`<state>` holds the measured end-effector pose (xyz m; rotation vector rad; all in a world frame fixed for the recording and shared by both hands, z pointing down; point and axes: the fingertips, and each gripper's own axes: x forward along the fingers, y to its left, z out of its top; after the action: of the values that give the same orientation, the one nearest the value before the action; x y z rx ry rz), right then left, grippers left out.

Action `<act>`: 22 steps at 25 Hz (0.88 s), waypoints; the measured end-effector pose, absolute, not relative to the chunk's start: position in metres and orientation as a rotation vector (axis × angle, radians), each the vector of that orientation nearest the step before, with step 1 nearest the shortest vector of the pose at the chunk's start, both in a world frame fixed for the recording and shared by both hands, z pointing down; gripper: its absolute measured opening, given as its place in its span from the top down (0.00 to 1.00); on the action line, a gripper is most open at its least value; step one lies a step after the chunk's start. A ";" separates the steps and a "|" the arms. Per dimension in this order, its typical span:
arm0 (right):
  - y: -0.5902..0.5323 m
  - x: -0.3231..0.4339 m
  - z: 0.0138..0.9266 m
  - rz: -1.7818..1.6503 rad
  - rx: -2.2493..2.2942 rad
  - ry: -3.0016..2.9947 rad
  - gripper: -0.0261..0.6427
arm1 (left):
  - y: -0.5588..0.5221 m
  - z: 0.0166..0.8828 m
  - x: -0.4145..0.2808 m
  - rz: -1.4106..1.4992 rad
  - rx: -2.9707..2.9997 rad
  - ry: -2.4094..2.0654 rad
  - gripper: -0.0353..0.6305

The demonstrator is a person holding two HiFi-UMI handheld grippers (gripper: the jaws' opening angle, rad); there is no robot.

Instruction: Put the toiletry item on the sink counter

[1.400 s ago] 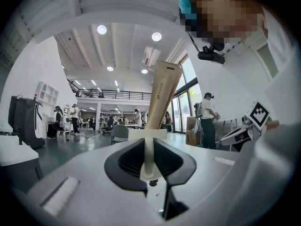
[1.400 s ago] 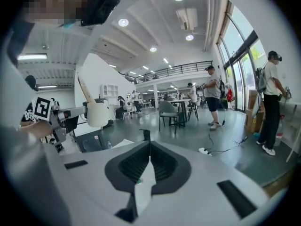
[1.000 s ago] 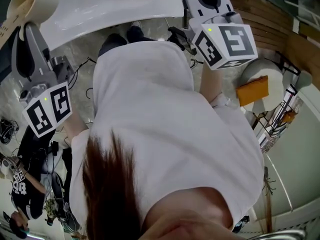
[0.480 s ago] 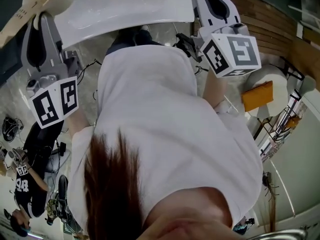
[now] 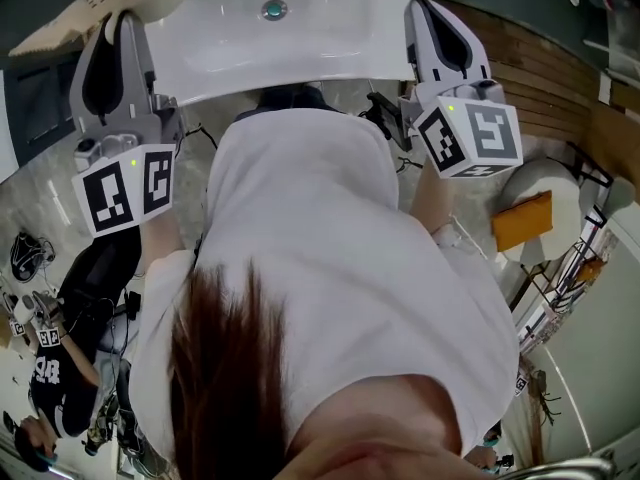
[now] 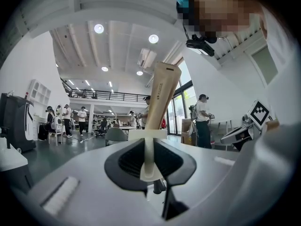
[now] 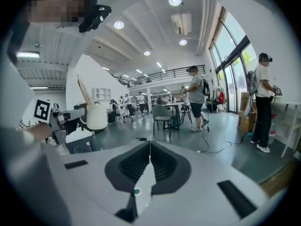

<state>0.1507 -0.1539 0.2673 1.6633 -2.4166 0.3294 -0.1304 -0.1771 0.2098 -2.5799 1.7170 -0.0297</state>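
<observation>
The left tool (image 6: 146, 145) pinches a toiletry tube (image 6: 164, 93) near its lower end. The tube stands nearly upright, its long axis crossing the tool's line and its top leaning slightly right in the left gripper view. It is beige, slim at the grip and widening to a flat end on top. It is held in the air by the left corner of the white sink (image 5: 300, 38). The right tool (image 7: 149, 145) is pressed together on nothing.
</observation>
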 end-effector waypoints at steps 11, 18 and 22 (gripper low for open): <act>-0.158 0.132 0.276 0.327 1.722 -2.389 0.94 | -0.194 0.224 -0.156 -0.014 -2.595 1.691 0.87; -0.161 0.136 0.279 0.328 1.764 -2.361 0.94 | -0.212 0.232 -0.171 -0.016 -2.571 1.723 0.87; -0.162 0.140 0.277 0.327 1.784 -2.345 0.94 | -0.221 0.232 -0.175 -0.011 -2.560 1.735 0.87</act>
<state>0.1401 -0.1621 0.2766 1.7843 -2.3447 0.3273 -0.1749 -0.2214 0.2317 -2.5603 1.7347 -0.0111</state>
